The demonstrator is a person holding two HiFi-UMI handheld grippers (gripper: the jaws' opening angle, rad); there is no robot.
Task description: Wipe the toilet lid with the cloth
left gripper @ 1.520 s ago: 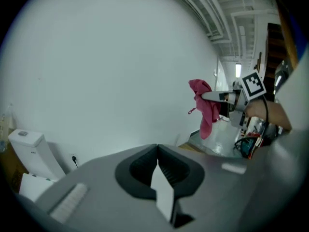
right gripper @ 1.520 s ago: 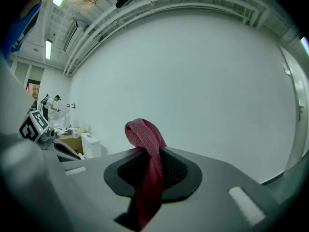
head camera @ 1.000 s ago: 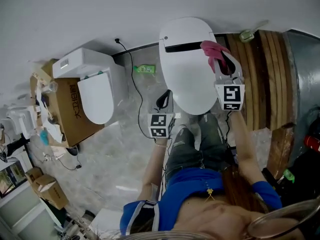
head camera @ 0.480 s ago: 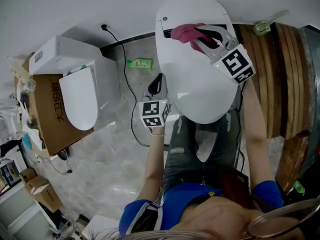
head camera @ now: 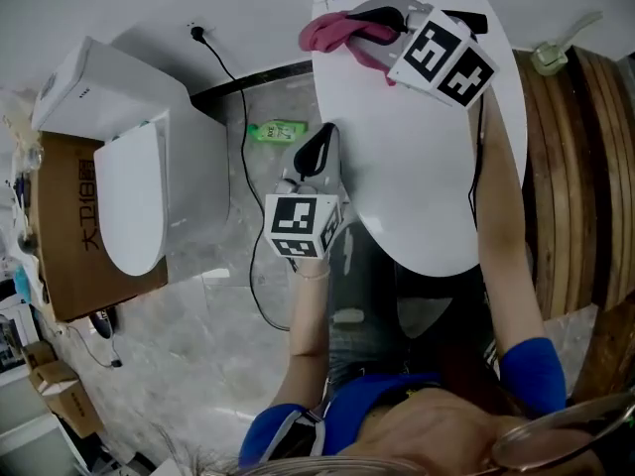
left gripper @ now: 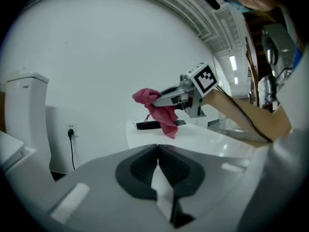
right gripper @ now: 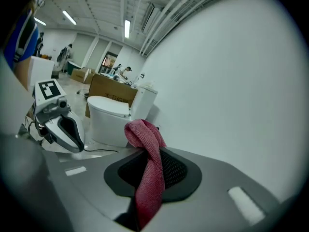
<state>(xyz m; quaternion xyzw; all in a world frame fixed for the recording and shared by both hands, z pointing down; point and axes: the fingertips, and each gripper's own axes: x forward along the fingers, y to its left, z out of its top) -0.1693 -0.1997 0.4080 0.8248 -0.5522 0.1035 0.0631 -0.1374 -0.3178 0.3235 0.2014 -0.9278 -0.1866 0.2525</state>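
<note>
Left of the toilet lid (head camera: 427, 167), well apart from it, a second white toilet (head camera: 129, 196) stands against a cardboard box (head camera: 69, 226). Nearer the lid, a green bottle (head camera: 278, 130) lies on the marble floor (head camera: 198, 305) by a black cable (head camera: 243, 167).

Just beside the lid's left edge I have the left gripper (head camera: 319, 147), which hangs over the floor without touching the lid. Its own view shows its jaws pressed together with nothing between them (left gripper: 157, 149).

On the lid itself, the right gripper (head camera: 362, 26) reaches across to the far end, by the dark slot (left gripper: 148, 125) at the hinge. Its jaws are clamped on the pink cloth (head camera: 327, 33). In the right gripper view the cloth (right gripper: 145, 134) bunches above the jaws and runs down between them. From the left gripper view the cloth (left gripper: 157, 108) droops from the jaws down to the lid's surface (left gripper: 203, 134); I cannot tell whether it is pressed flat against it.

Right of the lid, curved wooden slats (head camera: 566, 167) line the floor.
</note>
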